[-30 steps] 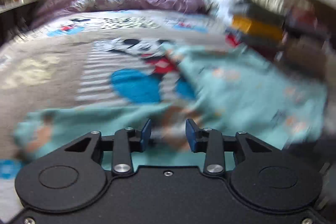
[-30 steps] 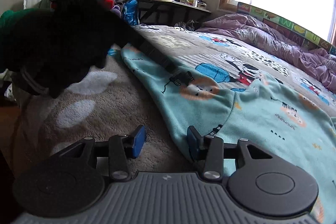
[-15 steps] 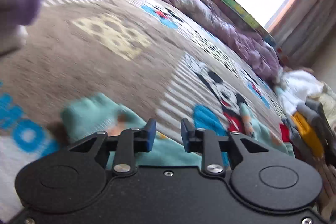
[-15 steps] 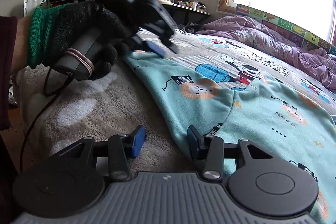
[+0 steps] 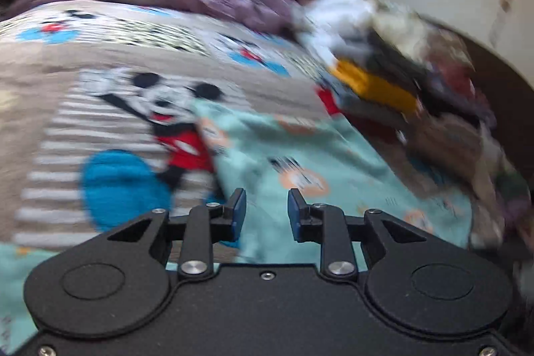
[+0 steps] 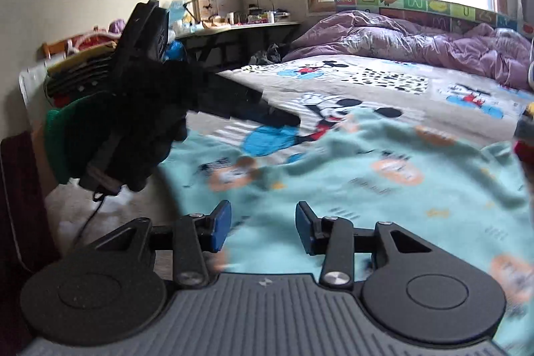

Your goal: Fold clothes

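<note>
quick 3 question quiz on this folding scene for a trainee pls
1. True or false: the left gripper is clamped on the teal garment.
2. What lies at the far end of the bed, under the window? A) purple quilt B) suitcase C) laundry basket
3. Fill in: the right gripper has its jaws ____ above the teal cloth.

Key: 1 false, its jaws are apart with nothing between them. 2 A, the purple quilt. 3 open.

Your left wrist camera looks low across the bed (image 5: 100, 82) toward the window wall. Your right wrist camera faces likewise; both share the teal garment (image 6: 367, 189).
</note>
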